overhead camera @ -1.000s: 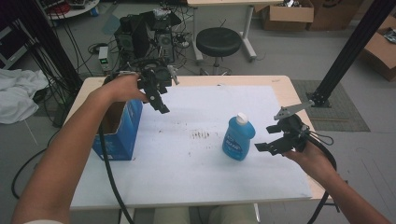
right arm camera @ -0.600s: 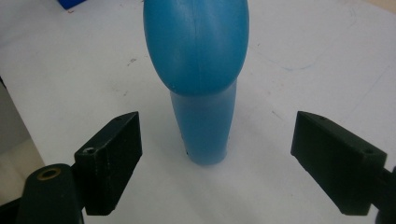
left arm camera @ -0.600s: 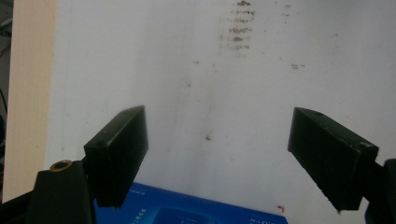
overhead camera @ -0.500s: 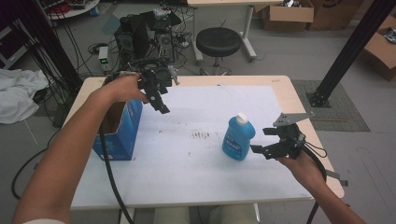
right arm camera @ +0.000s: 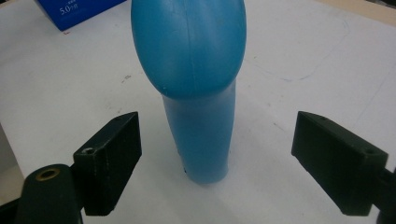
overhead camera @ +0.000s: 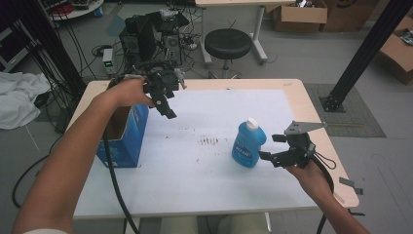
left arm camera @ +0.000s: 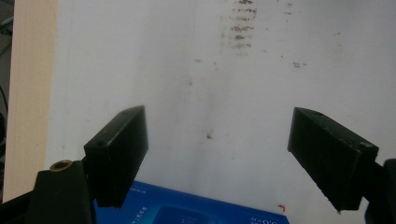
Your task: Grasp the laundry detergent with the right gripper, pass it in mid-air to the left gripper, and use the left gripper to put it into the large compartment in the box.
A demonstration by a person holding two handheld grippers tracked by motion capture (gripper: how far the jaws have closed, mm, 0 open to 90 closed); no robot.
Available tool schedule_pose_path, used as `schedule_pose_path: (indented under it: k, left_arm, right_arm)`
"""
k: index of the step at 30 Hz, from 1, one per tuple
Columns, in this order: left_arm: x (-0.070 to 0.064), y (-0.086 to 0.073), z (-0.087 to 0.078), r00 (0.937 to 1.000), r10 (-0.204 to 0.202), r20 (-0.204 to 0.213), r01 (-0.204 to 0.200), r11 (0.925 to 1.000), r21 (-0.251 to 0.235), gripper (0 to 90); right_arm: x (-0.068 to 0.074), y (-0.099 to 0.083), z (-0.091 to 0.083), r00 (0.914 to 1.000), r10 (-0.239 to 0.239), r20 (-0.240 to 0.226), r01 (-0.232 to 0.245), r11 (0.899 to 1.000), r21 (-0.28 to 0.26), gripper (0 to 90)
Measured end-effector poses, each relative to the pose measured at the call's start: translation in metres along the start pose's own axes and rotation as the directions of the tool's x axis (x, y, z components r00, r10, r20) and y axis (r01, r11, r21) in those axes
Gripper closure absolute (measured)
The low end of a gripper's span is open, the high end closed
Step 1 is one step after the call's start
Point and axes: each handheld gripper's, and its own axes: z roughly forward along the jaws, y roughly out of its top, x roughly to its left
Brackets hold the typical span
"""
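The blue box [right arm camera: 77,13] reads "5.0"; the rest is illegible.

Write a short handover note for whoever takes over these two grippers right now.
Right gripper: open, level with the lower part of the blue bottle, jaws either side of it, not touching it as far as the right gripper view shows.
Left gripper: open, empty, held above the white mat beside the open blue box.
Bottle: upright on the mat, white cap on. Box: at the table's left side, top open.
Done: right gripper lined up on the bottle.
Left: probably close on the bottle and lift; likely destination is the box, though that is a guess.
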Motion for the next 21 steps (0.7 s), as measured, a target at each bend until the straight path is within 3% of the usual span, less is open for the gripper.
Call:
schedule_pose_path:
  k: [21]
  left_arm:
    - [0.001, -0.001, 0.001, 1.0, -0.004, -0.003, 0.004, 1.0, -0.003, 20.8]
  right_arm:
    - [0.002, -0.008, 0.023, 0.9999, 0.009, -0.007, -0.01, 0.997, -0.082, 15.4]
